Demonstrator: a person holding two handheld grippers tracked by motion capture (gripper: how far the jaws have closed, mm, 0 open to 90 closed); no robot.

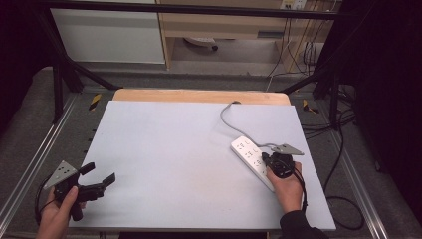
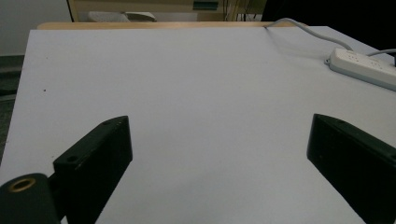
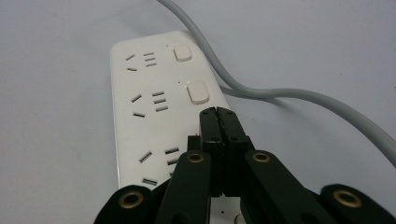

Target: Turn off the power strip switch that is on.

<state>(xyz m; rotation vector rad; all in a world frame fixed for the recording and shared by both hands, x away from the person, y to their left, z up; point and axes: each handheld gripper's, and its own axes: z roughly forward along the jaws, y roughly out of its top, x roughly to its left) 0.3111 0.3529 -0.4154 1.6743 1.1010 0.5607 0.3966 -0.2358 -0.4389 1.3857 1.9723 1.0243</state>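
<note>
White plastic power strip (image 1: pixel 252 160) with grey cable (image 1: pixel 226 117) near the pale grey table's (image 1: pixel 174 159) right edge. Right gripper (image 3: pixel 218 112) pressed shut above it; left gripper (image 1: pixel 99 175) spread open at front-left corner.

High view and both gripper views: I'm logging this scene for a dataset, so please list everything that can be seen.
Power strip: one, white, right part of the table, with rocker switches beside its sockets.
Cable: one, grey, running from the strip to the table's far edge.
Table: one, pale grey top with a wooden far edge.
Cabinet: one, light wood, behind the table.
Left gripper: one, black, jaws open, at the near left corner.
Right gripper: one, black, jaws shut, tips over the strip's switch row.
</note>
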